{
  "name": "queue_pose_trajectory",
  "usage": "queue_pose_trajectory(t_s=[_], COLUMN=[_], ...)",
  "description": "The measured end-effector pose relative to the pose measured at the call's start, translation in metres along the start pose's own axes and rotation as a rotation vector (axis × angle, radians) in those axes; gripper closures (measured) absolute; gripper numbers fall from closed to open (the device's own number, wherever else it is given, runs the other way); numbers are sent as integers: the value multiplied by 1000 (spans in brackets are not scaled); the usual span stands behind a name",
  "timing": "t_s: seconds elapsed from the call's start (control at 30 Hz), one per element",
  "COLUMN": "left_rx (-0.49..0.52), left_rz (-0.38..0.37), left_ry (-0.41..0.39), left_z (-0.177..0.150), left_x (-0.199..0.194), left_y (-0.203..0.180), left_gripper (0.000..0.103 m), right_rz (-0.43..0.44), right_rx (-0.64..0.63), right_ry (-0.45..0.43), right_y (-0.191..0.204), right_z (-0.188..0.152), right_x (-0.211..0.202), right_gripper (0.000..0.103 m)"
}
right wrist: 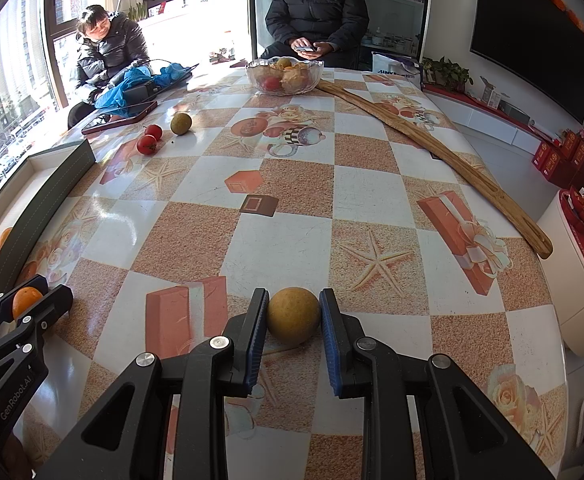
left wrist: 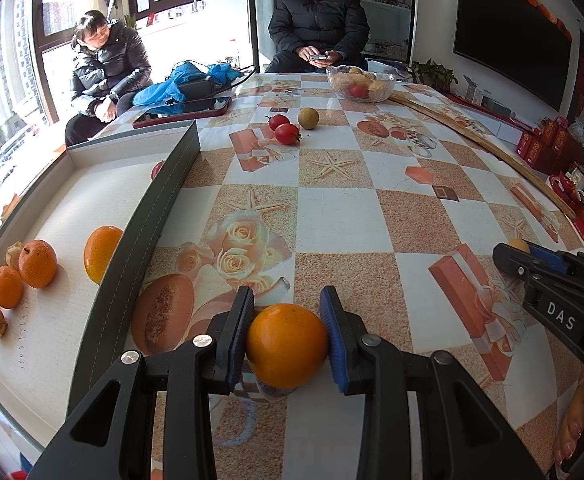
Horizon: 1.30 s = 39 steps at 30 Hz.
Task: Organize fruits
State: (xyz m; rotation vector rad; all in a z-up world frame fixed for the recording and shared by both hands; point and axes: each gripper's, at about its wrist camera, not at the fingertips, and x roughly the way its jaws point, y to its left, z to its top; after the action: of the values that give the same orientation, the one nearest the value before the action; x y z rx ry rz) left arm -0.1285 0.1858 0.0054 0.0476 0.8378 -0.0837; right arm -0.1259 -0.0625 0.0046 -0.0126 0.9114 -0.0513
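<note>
Clamping the orange [left wrist: 287, 345], the left gripper [left wrist: 287, 330] needed steady pressure while lifting toward the tray [left wrist: 91, 152] on its left. The right gripper [right wrist: 294, 322] gripped the brown fruit [right wrist: 293, 316] between its pads; it wanted equally gentle carrying.

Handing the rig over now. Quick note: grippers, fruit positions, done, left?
Left gripper: jaws shut on an orange.
Right gripper: jaws shut on a tan round fruit.
Done: three oranges and two husked fruits lie in the tray.
Left: both held fruits, plus two tomatoes and another tan fruit loose on the table. Glass bowl at the far end holds more fruit.
</note>
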Motion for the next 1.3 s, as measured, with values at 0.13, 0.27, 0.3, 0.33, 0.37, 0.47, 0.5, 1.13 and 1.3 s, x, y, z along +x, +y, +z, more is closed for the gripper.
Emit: queue_pose_trajectory(t_s=[0.13,0.27,0.3,0.33,0.37,0.47,0.5,1.13,1.3], left_rx=[0,0,0,0,1,0,0,-1,6], left_rz=[0,0,0,0,1,0,0,-1,-42], left_ry=[0,0,0,0,0,0,0,4,64], left_z=[0,0,0,0,0,0,0,0,5], left_x=[0,0,0,0,0,0,0,0,-3], left_y=[0,0,0,0,0,0,0,1,1], left_gripper=[66,66,66,66,66,66,66,66,66], right_rz=[0,0,0,0,0,0,0,-1,10], right_rx=[0,0,0,0,0,1,0,-1,2], right_ry=[0,0,0,0,0,0,0,1,20], right_y=[0,0,0,0,0,0,0,1,-3], right_z=[0,0,0,0,0,0,0,0,1], right_x=[0,0,0,0,0,0,0,0,-2], right_gripper=[76,76,76,76,76,76,76,76,76])
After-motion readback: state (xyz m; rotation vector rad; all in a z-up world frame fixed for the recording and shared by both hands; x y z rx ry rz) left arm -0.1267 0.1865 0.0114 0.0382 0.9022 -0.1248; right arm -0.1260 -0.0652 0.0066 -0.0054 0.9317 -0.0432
